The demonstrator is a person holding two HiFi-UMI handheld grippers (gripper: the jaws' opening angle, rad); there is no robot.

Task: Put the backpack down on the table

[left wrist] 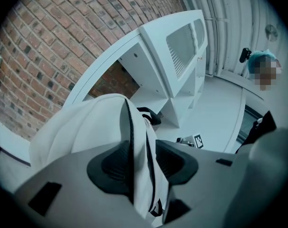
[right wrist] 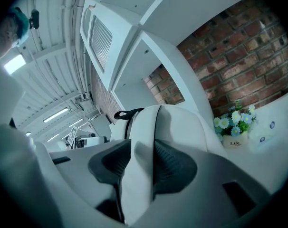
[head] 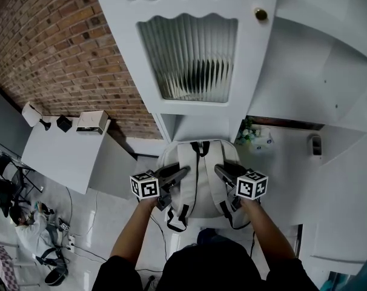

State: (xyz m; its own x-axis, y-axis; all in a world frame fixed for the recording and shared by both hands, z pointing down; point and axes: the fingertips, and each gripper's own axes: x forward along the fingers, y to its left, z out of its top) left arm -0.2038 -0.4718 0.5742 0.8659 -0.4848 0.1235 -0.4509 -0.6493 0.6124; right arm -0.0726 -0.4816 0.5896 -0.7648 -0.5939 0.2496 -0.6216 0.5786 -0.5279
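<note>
Head view: backpack (head: 203, 185) upright at table (head: 286, 168) near edge, dead ahead of both tongs. Left gripper (head: 185, 171), right gripper (head: 218, 169): jaws apart, strap (left wrist: 139, 146) slack between each pair, pads not pressing.

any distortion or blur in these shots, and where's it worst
Head view: sharp, evenly lit, cabinet edges bowed. Left gripper view: heavy fisheye, dark corners, brick wall curved. Right gripper view: same fisheye, close-up backpack strap slightly soft.
</note>
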